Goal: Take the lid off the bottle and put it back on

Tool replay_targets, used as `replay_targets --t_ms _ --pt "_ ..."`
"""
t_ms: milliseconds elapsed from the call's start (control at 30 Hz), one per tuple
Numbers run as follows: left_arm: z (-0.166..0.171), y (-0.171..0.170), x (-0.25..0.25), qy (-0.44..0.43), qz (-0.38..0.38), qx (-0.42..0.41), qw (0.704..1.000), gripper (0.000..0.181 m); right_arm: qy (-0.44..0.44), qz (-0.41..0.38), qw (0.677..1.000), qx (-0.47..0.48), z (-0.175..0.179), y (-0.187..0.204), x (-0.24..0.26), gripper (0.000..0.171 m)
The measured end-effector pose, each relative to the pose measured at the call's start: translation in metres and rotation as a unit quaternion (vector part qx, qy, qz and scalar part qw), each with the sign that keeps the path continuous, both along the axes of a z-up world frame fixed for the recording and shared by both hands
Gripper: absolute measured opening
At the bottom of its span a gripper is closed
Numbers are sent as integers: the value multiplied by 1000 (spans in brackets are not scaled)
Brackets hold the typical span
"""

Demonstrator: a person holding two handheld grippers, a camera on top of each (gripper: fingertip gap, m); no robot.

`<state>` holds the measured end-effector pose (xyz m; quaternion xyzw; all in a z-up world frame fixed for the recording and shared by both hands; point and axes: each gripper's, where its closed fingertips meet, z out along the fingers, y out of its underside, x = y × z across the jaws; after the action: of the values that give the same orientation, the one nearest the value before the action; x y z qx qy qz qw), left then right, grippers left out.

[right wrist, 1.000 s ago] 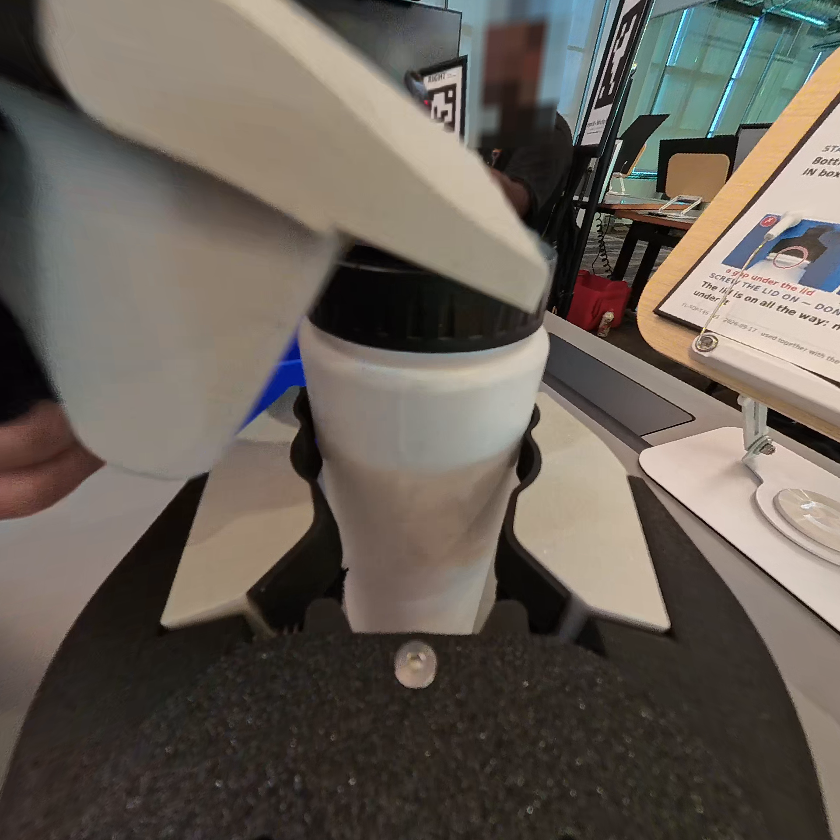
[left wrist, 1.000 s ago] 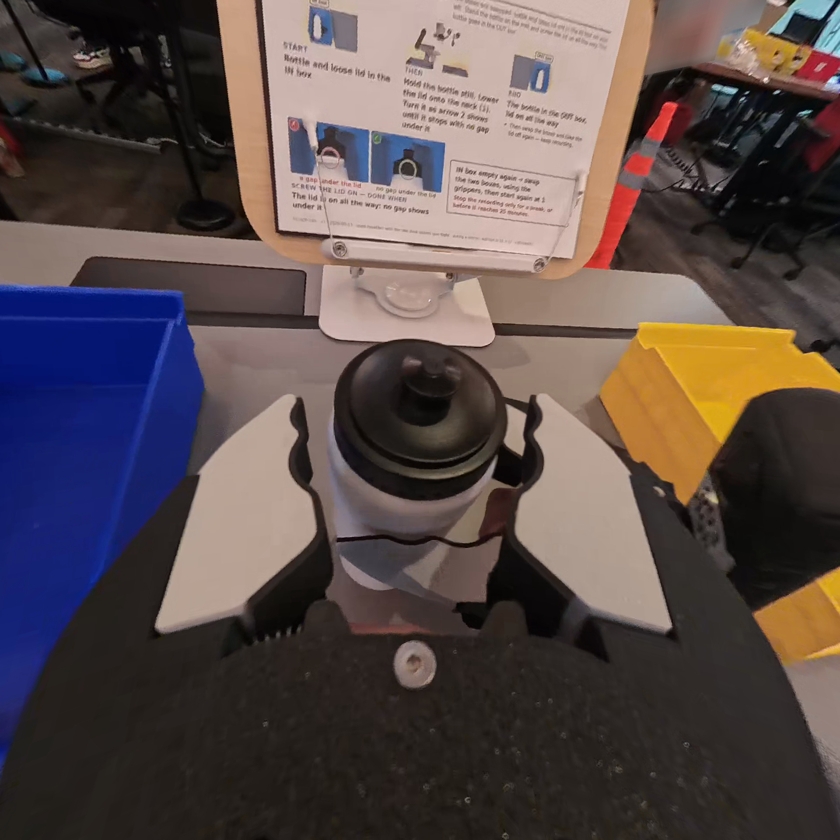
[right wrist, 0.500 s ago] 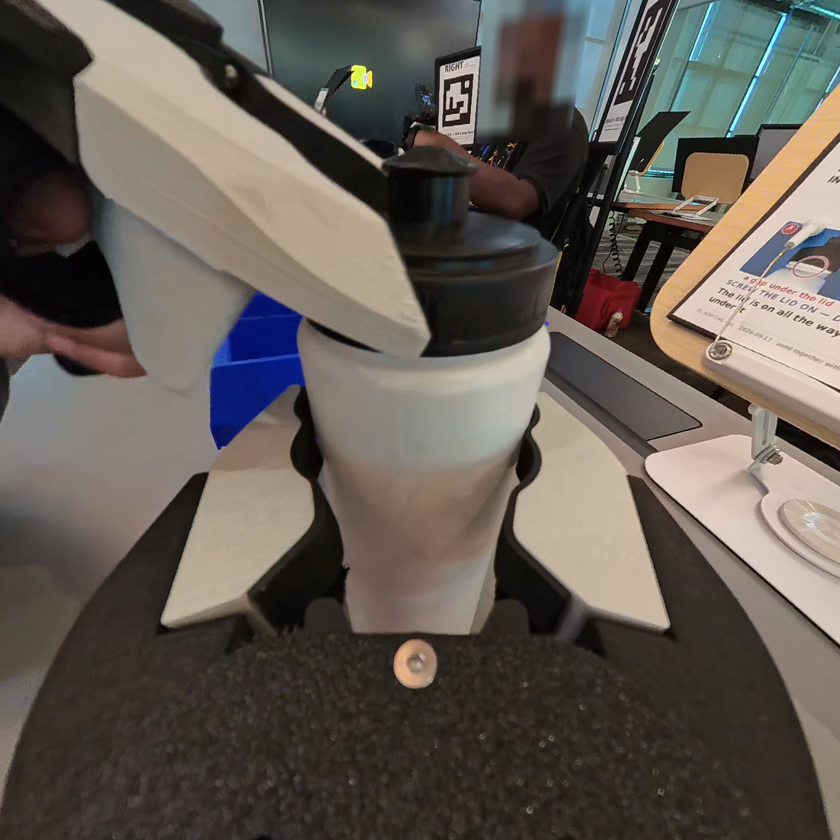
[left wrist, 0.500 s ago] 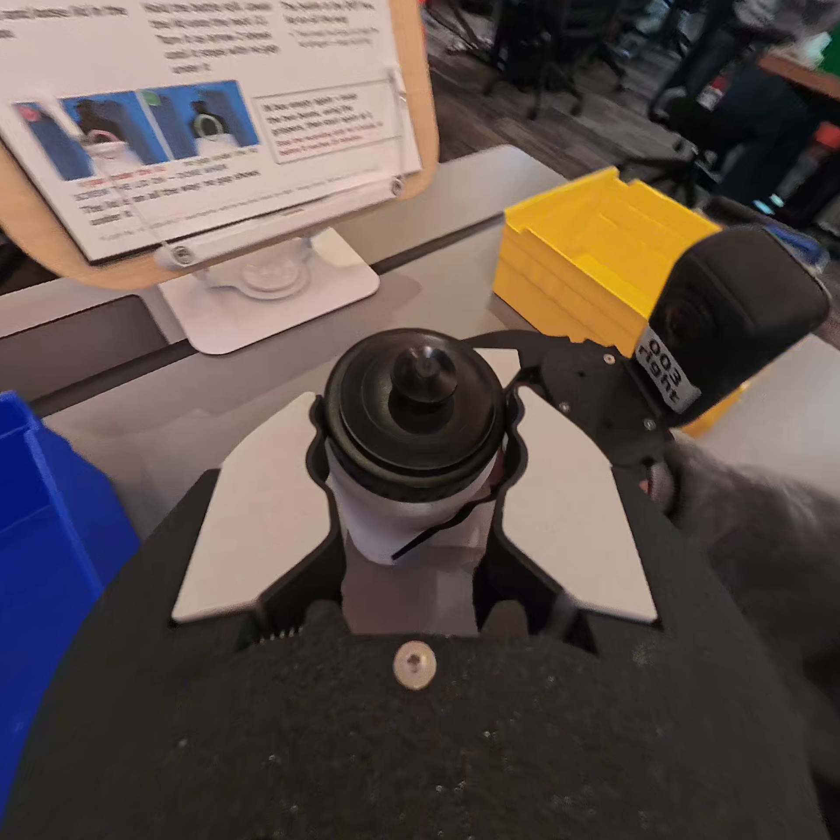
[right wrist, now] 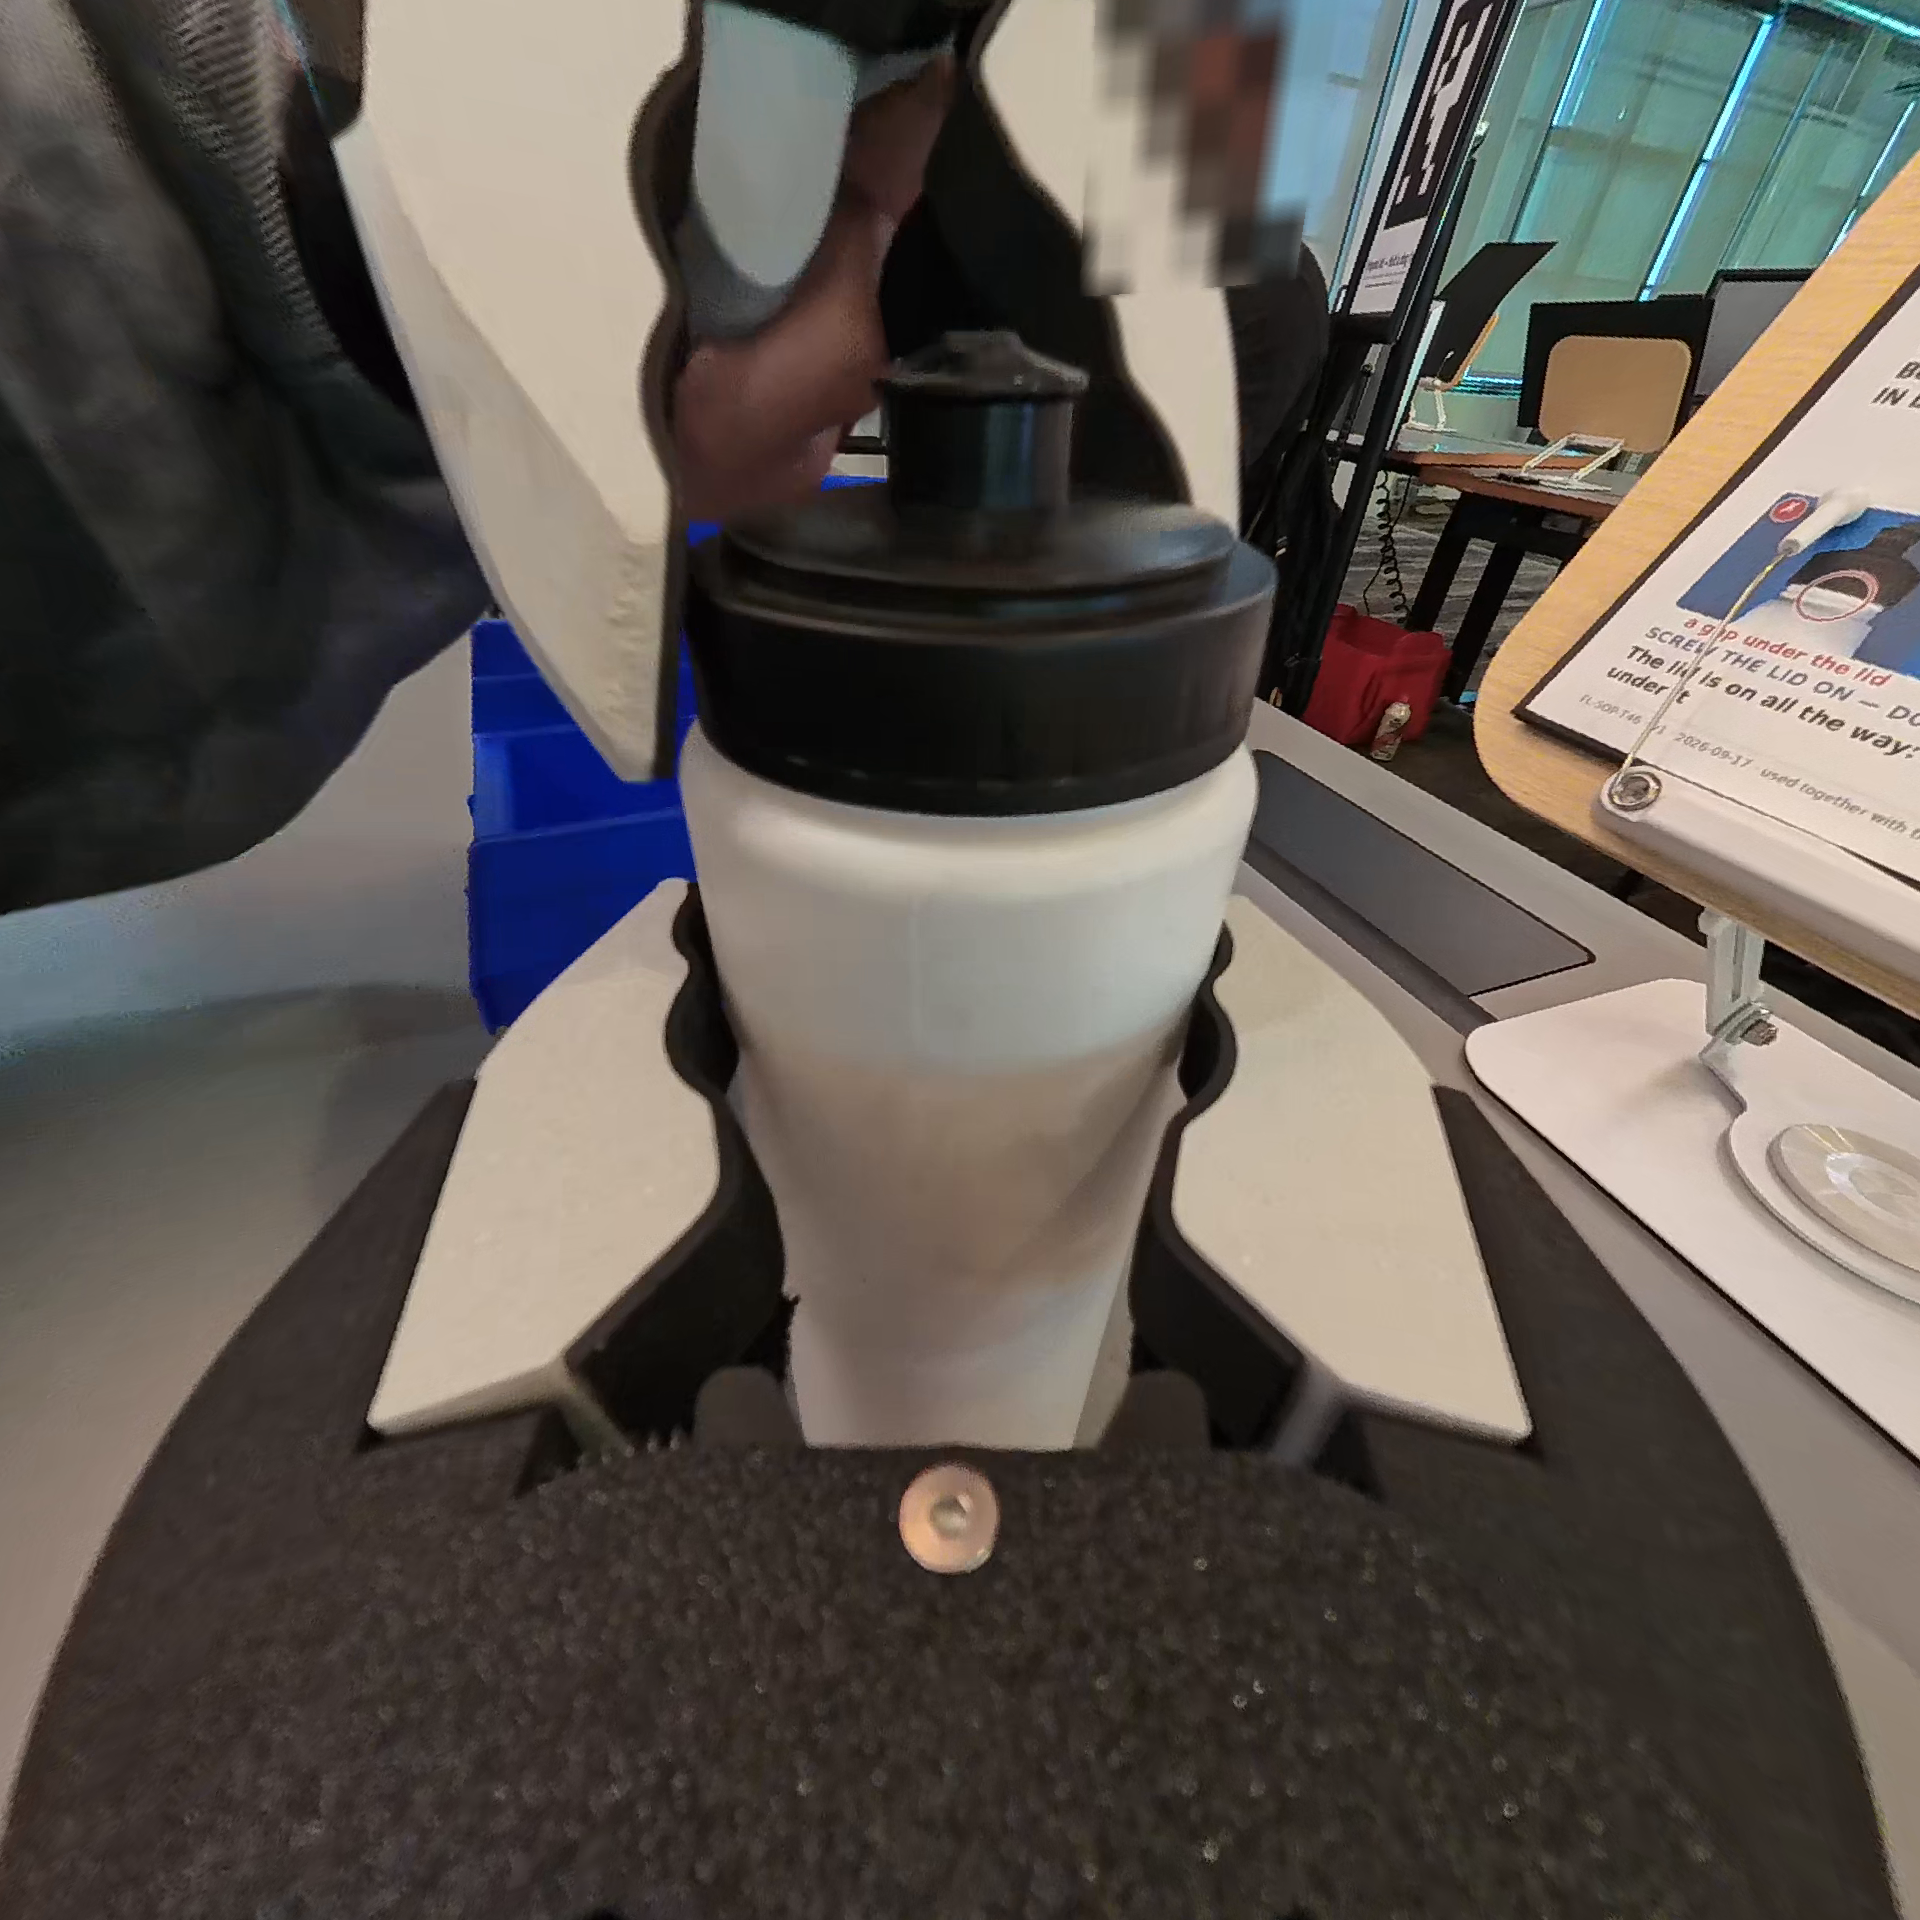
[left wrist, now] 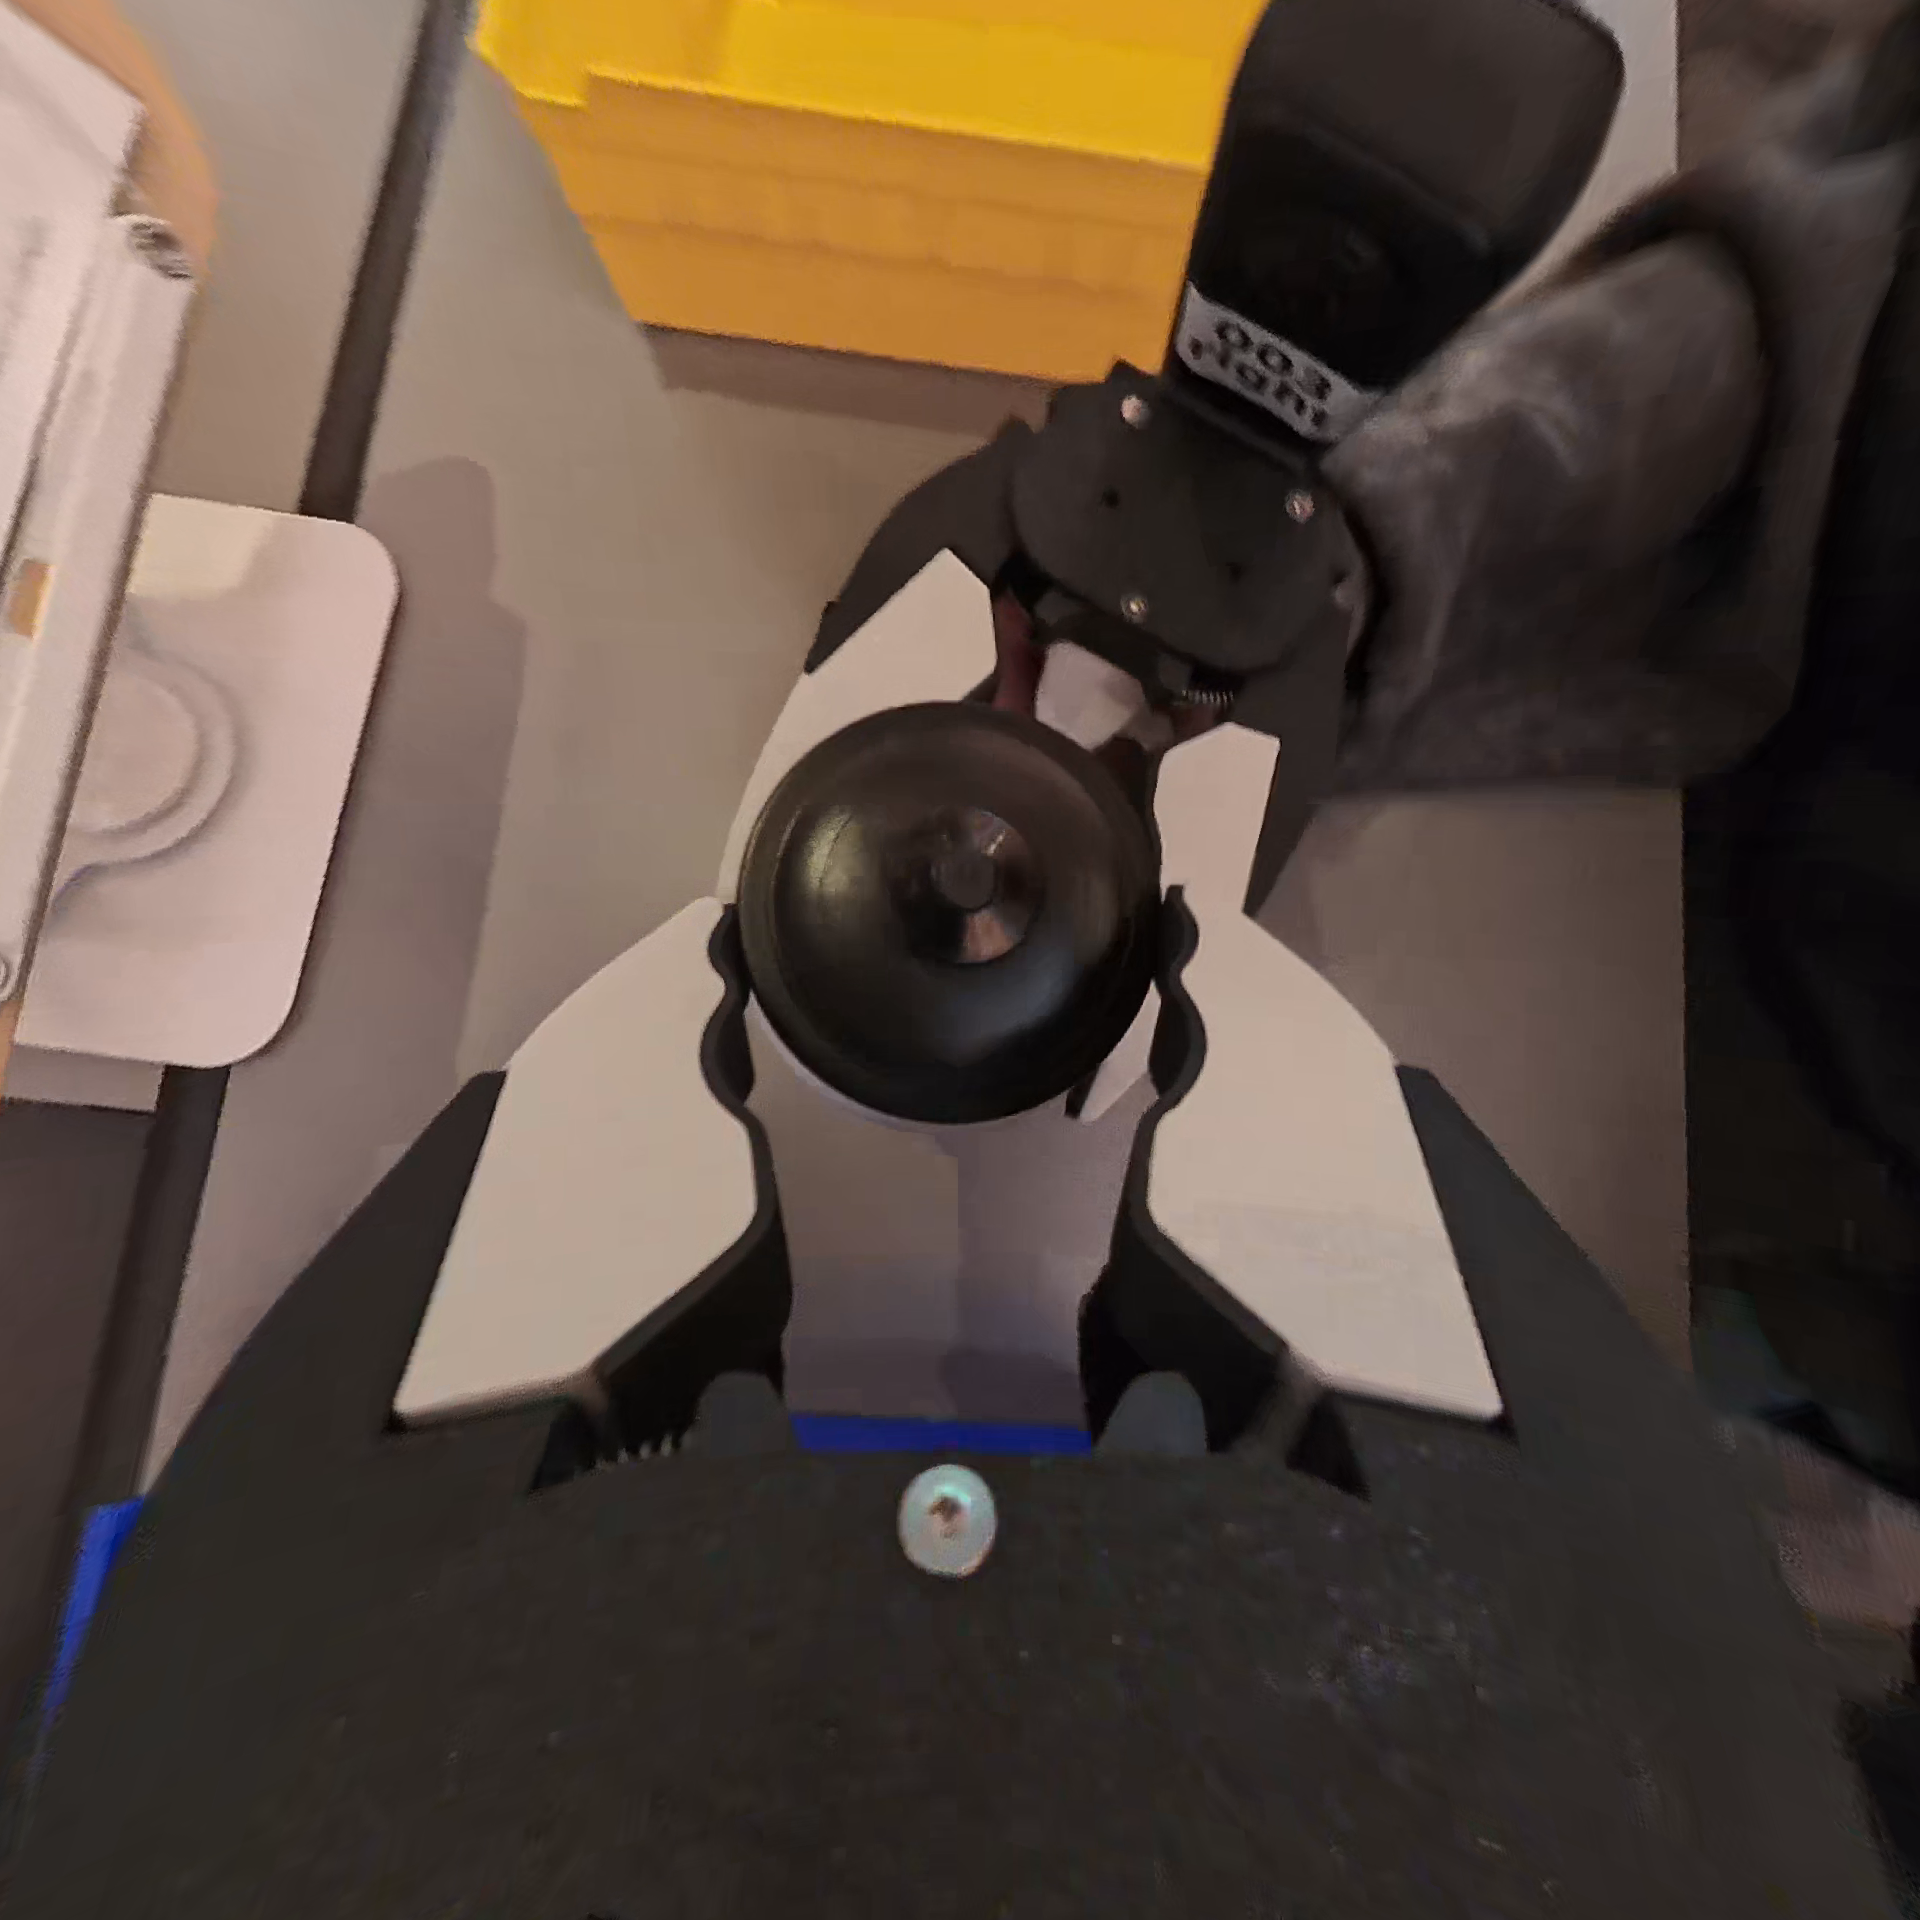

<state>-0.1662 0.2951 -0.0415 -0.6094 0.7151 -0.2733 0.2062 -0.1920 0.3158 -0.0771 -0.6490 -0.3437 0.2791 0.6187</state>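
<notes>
My right gripper (right wrist: 951, 1039) is clamped around the white bottle (right wrist: 966, 1039), squeezing its waist, and the bottle stands upright just above the grey table (left wrist: 582, 623). The black lid (left wrist: 948, 914) sits on the neck, spout up, and my left gripper (left wrist: 948, 997) comes straight down over it with both fingers pressed against the lid's rim, so it is closed on the lid. I cannot tell what is inside the bottle; its wall is opaque. Looking down from the left wrist, a stack of yellow bins (left wrist: 883, 177) lies beyond the bottle, with the top bin's inside mostly out of frame. A blue bin (right wrist: 561, 831) sits behind the bottle in the right wrist view, with only its outer wall showing. To the right there, an instruction sheet on a wooden board (right wrist: 1714, 582) leans on a white stand (right wrist: 1621, 1101) resting on the table. Farther back are desks, a chair and tall windows.
</notes>
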Motion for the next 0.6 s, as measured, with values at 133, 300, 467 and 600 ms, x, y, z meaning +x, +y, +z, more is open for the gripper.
replay_targets --t_ms 133,300,467,600 --pt "-1 1 -2 53 -89 11 995 75 3 0 1000 -3 0 1 1 86" --pt "-2 2 -4 86 -187 21 978 75 4 -4 1000 -5 0 1 1 86" --pt "-2 3 0 86 -209 8 974 75 12 -6 1000 -11 0 3 4 86" --pt "-1 2 0 54 -170 -11 984 75 12 -2 1000 -11 0 2 3 86"
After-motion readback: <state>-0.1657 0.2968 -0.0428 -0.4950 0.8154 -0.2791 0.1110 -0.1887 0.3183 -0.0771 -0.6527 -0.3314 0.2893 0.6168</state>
